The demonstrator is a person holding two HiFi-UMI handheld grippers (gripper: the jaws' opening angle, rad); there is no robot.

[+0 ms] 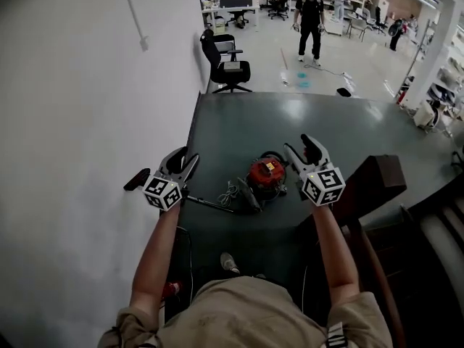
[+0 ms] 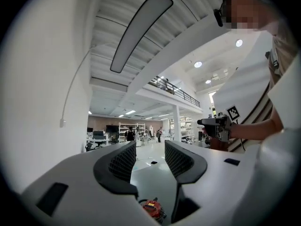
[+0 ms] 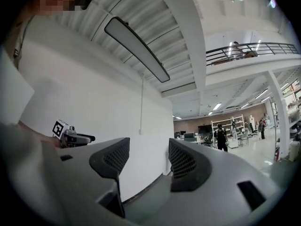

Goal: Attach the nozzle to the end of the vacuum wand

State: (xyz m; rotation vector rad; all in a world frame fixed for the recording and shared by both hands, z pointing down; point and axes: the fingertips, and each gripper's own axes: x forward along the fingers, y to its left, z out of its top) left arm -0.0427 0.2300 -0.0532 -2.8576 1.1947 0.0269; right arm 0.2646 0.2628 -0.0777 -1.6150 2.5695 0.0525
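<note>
A red canister vacuum (image 1: 265, 177) sits on the dark floor mat (image 1: 290, 122) below my hands, and it also shows low in the left gripper view (image 2: 151, 208). A thin black wand (image 1: 209, 204) and a coiled cord (image 1: 229, 192) lie to its left. I cannot pick out a nozzle. My left gripper (image 1: 185, 159) (image 2: 150, 161) is held up level above the wand, open and empty. My right gripper (image 1: 303, 149) (image 3: 149, 161) is raised just right of the vacuum, also open and empty. Each gripper shows in the other's view, the right gripper (image 2: 212, 122) and the left gripper (image 3: 77, 138).
A white wall (image 1: 87, 122) runs close along the left of the mat. A dark brown block (image 1: 377, 181) stands at the right. A black office chair (image 1: 228, 67) is at the mat's far edge, and a person (image 1: 310, 20) stands farther off in the hall.
</note>
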